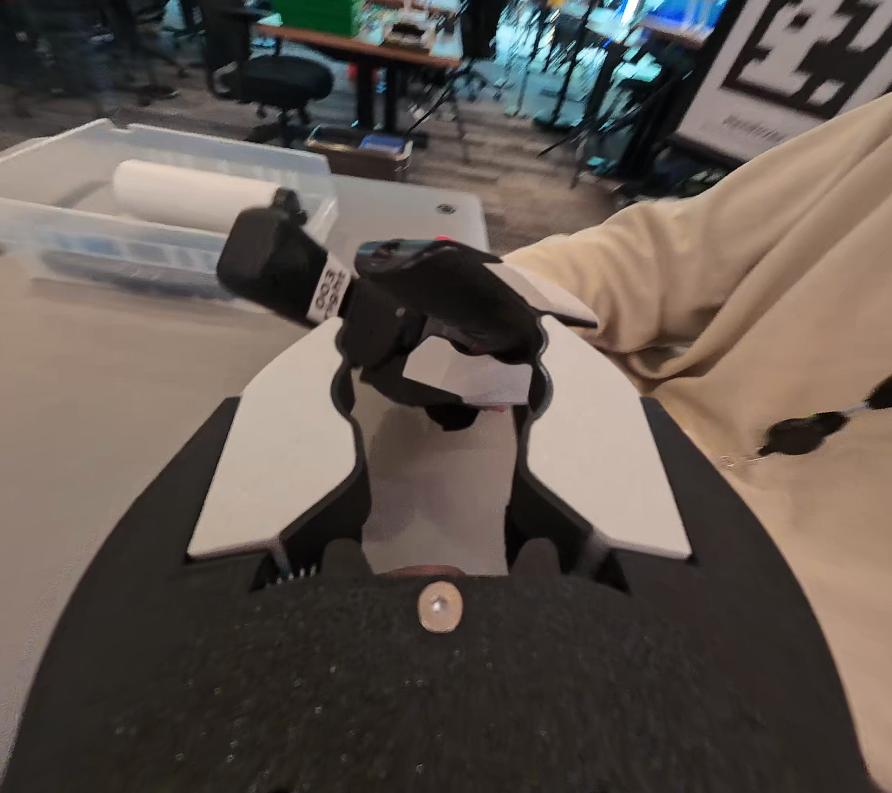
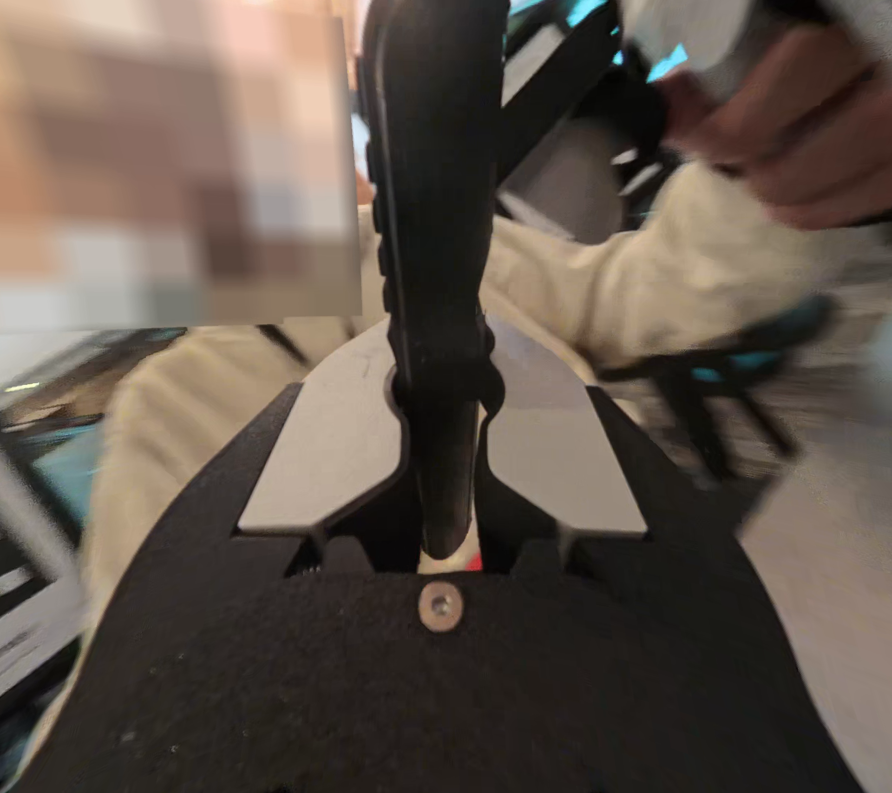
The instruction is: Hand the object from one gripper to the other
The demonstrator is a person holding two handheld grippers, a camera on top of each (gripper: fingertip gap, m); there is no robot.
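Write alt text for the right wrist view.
The right gripper has its jaws shut on the lower end of a long black object that runs up mid-picture. Behind it are a cream sleeve and a hand.

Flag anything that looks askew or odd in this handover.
Nothing looks damaged or spilled. The black object sits clamped in the right gripper, poking far past the fingertips. The left gripper is open around the right gripper's tips.

I count two grippers: my left gripper and my right gripper. One black object between them. One clear bin on the table, one white roll inside, and one office chair, though the blur may hide more.
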